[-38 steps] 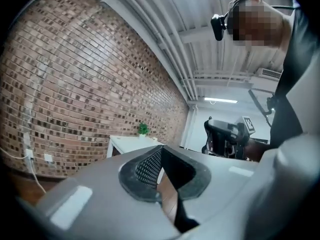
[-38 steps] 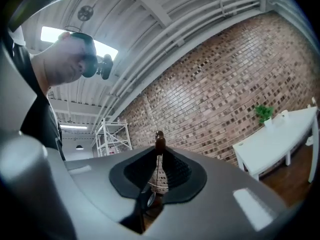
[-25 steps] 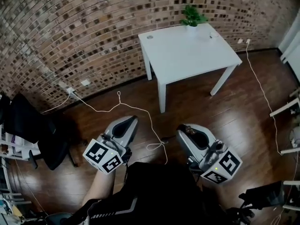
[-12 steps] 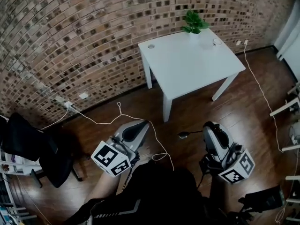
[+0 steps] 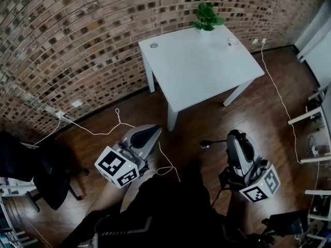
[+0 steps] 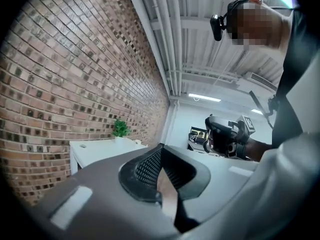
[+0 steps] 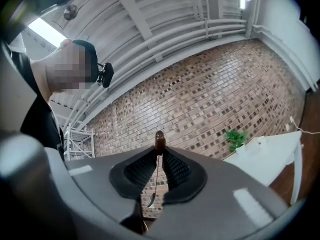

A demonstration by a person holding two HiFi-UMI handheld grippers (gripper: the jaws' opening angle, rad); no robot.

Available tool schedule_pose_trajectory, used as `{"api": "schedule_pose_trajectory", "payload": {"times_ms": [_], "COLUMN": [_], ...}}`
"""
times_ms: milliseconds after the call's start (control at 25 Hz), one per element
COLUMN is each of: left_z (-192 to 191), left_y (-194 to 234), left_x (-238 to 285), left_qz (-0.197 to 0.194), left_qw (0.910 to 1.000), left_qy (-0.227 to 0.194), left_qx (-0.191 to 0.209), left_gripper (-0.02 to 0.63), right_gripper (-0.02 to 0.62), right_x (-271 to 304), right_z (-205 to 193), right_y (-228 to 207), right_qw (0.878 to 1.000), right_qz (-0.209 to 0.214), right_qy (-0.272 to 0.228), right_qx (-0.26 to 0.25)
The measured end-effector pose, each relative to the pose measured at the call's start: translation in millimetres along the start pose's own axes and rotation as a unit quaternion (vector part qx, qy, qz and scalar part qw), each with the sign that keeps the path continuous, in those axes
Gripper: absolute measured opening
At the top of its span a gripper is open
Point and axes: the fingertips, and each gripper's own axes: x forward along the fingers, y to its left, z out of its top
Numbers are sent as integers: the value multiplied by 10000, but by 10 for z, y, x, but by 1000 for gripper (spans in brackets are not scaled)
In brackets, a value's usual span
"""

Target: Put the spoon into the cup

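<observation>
My right gripper [image 5: 231, 137] is shut on a dark spoon [image 5: 211, 142], whose bowl sticks out to the left over the wooden floor. In the right gripper view the spoon [image 7: 159, 142] shows end-on, pinched between the black pads of the right gripper [image 7: 160, 153]. My left gripper [image 5: 154, 130] is shut with nothing in it, and its tips meet in the left gripper view [image 6: 160, 149]. A small pale cup [image 5: 230, 41] stands at the far right of the white table [image 5: 201, 71], well beyond both grippers.
A potted plant [image 5: 207, 17] stands at the table's far edge by the brick wall. A white cable [image 5: 119, 123] loops over the floor in front of the left gripper. A black chair [image 5: 31, 164] is at the left, white furniture [image 5: 310, 118] at the right.
Both grippers have travelled forward toward the table, which now lies closer. The spoon in the right gripper has come into sight, pointing left. The jaws have not changed.
</observation>
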Motion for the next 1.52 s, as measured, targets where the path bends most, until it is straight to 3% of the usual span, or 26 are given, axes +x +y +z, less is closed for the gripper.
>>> {"api": "schedule_pose_trajectory", "payload": {"times_ms": [200, 440, 560, 720, 1000, 1200, 1360, 1520], "left_z": [141, 325, 403, 394, 470, 544, 489, 522], "left_y": [108, -97, -319, -379, 186, 582, 885, 1077], "left_x": [559, 1586, 2105, 2511, 3036, 3337, 3655, 4155], "left_qz": [467, 636, 471, 197, 94, -86, 39, 298], "left_qw": [9987, 9973, 9980, 9989, 9998, 9999, 9999, 9995], "left_qy": [-197, -173, -229, 38, -46, -136, 15, 11], "left_qx": [25, 314, 366, 421, 194, 30, -95, 37], "left_gripper": [-6, -6, -6, -6, -6, -6, -6, -6], "right_gripper": [41, 41, 41, 41, 41, 41, 41, 41], "right_x": [-23, -262, -377, -317, 185, 714, 955, 1098], "right_z": [197, 547, 679, 824, 868, 958, 961, 1068], "right_y": [-592, -1451, -1953, -2358, -2941, -3228, -3624, -4224], "right_qw": [9995, 9984, 9990, 9992, 9993, 9997, 9990, 9986], "right_qz": [306, 550, 347, 123, -150, -30, -103, -22], "right_qy": [42, 26, 121, -72, 117, 229, 381, 375], "right_qx": [-37, 153, 240, 365, 315, 41, 218, 367]}}
